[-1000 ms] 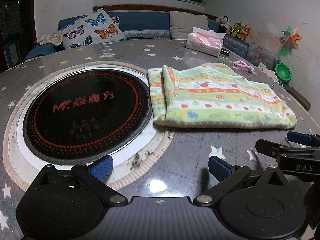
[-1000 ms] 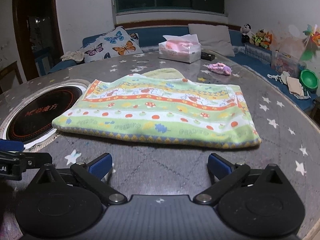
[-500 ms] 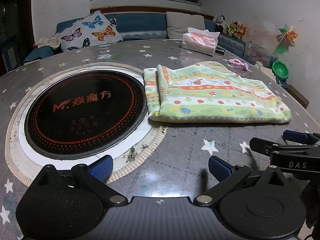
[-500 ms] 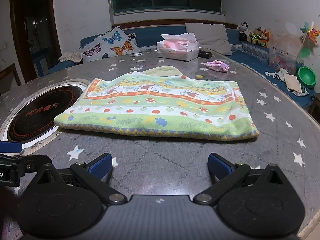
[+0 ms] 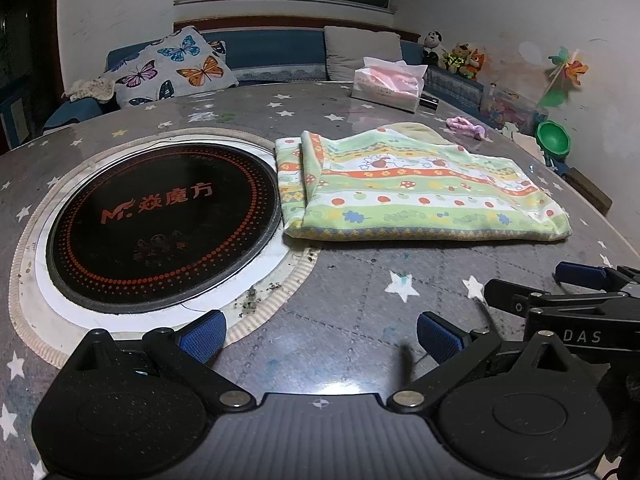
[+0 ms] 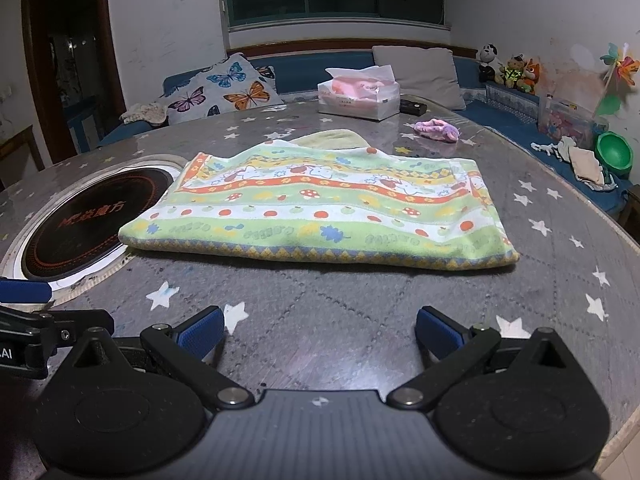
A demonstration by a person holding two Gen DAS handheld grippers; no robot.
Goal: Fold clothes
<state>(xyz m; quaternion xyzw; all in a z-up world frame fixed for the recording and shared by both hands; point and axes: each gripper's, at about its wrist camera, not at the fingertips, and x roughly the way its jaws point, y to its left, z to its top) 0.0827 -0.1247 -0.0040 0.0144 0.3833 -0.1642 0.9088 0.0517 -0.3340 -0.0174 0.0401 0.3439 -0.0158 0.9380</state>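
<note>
Both grippers hovering open and empty, near edge of table; folded cloth lying ahead.

The left gripper (image 5: 322, 334) is holding its blue-padded fingers (image 5: 202, 334) spread wide, gripping nothing, above the grey star-printed table (image 5: 352, 296). The right gripper (image 6: 320, 330) is likewise sitting with jaws spread apart and empty, just beside the left one. The green, yellow and orange striped terry cloth with mushroom and apple print (image 6: 320, 208) is lying folded into a flat rectangle on the table, its left end just beside the round black glass cooktop with orange dotted ring (image 5: 160, 224). A white and pink tissue box (image 6: 358, 98) is standing well behind the cloth.
</note>
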